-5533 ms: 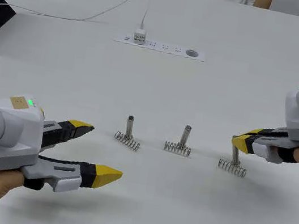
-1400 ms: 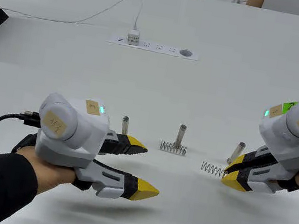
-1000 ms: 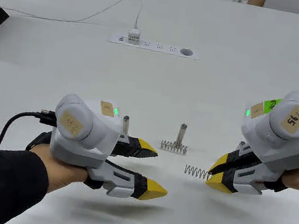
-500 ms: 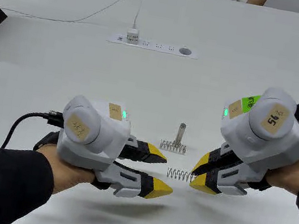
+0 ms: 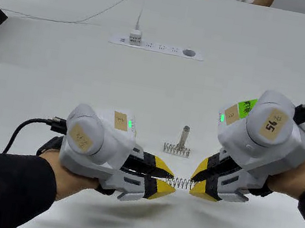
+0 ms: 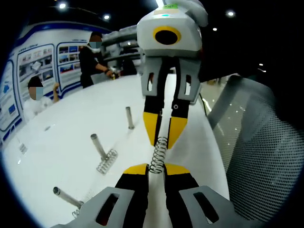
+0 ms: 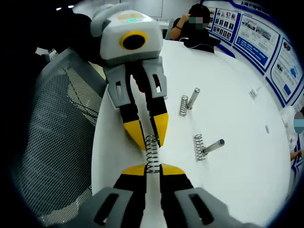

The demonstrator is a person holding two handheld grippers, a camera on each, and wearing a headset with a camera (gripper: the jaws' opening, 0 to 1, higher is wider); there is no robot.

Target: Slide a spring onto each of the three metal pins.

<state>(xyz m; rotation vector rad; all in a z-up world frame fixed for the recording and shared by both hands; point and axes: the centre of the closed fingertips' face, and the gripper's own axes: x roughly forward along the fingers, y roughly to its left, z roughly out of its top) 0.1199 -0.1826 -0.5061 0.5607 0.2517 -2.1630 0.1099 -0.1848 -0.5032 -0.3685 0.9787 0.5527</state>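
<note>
Left gripper [image 5: 165, 180] has just closed on the spring [image 5: 182, 183], lower centre; right gripper [image 5: 199, 179] pinches the other end. Likely a handover, pin [image 5: 184, 135] still bare.

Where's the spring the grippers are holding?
In the head view's centre, the spring spans between the left gripper and right gripper, both shut on it, nearer than the upright pin.

White table [image 5: 258, 44], power strip [image 5: 158, 47]; mesh chair [image 6: 256, 156], wall posters [image 7: 251, 28]

A tan sticker [image 5: 272, 123] on the right tool [image 5: 195, 184] bears a handwritten number, seemingly "45"
</note>
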